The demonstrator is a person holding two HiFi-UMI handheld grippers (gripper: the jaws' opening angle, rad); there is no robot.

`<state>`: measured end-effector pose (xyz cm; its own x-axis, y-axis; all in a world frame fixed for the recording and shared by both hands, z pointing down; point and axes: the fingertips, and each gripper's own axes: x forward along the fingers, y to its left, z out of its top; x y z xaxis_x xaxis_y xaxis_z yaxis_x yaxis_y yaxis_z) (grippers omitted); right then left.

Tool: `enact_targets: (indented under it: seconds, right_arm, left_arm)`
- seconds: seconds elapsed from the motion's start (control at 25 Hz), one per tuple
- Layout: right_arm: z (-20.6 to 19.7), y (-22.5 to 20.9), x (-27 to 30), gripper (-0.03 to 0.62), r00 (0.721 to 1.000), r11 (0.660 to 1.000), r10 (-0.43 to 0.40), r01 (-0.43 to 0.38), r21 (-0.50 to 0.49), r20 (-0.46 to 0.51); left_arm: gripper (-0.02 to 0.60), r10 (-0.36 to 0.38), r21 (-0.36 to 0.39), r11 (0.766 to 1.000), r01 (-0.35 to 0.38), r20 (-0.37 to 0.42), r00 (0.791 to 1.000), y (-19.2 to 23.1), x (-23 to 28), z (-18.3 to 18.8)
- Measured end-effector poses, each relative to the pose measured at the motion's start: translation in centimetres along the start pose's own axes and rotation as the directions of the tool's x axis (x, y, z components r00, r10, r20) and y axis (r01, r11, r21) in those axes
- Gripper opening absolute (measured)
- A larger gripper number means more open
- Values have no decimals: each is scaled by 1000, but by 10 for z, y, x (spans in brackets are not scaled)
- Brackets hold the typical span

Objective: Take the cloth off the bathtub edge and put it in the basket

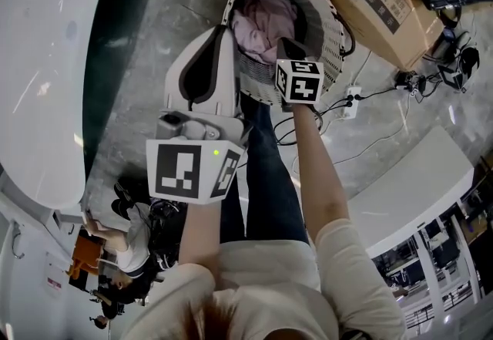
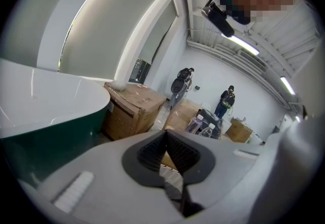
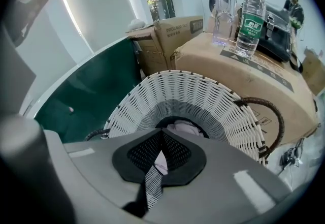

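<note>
Cloth in basket; task judged all but complete.
The pink cloth (image 1: 266, 22) lies inside the wicker basket (image 1: 333, 30); none shows on the bathtub edge (image 1: 46, 99). The right gripper (image 3: 161, 134), over the basket, and the left gripper (image 2: 166, 134) both have jaws pressed together on nothing.

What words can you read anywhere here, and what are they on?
"INTELLIGEN...", the rest blurred: on the far cardboard box.
Green label on the water bottle: too blurred to read.
Dark print on the near cardboard box: too small to read.
</note>
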<state>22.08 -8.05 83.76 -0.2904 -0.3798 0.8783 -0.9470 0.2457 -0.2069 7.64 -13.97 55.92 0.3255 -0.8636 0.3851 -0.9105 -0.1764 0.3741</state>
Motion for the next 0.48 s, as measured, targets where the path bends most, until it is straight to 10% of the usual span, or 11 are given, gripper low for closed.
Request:
enact_targets:
  seconds: [0.48]
  right_arm:
    - [49,-6,-52,0,990,999,-2,-5,51,140]
  left_arm:
    - [48,-35,15,999,34,84,996,-33,2,50]
